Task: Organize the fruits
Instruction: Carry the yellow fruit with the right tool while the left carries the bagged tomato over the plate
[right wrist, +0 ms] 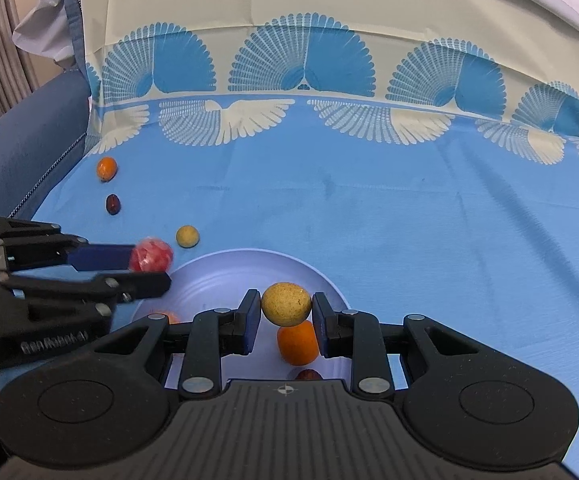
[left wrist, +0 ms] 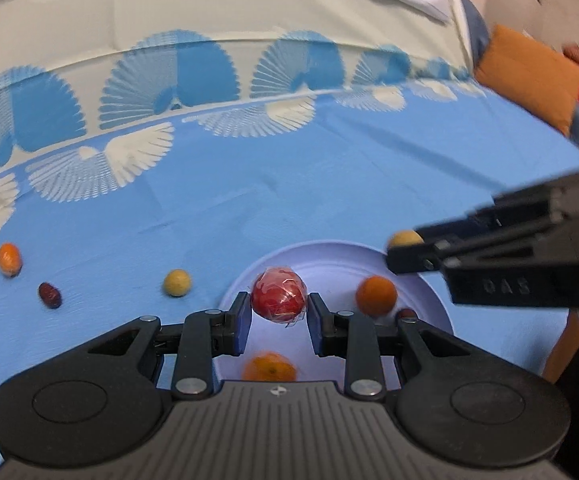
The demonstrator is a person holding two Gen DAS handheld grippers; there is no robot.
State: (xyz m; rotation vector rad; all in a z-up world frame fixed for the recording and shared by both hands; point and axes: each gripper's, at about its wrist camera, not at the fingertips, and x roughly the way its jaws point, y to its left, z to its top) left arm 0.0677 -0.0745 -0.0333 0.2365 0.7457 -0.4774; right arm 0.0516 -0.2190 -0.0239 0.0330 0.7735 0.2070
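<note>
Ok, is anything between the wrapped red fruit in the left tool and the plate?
Nothing visible does. The plastic-wrapped red fruit is held in the left tool above the near-left part of the pale lilac round plate; the orange fruit lies off to the right.

Matt blue cloth covers the desk. The plate looks smooth, faintly glossy plastic. Crinkled shiny film wraps the red fruit; the tan fruit looks rough and dull.

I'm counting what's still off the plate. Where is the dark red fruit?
The dark red fruit lies on the blue cloth, far left in the right wrist view, between the orange fruit and a yellow ball.
</note>
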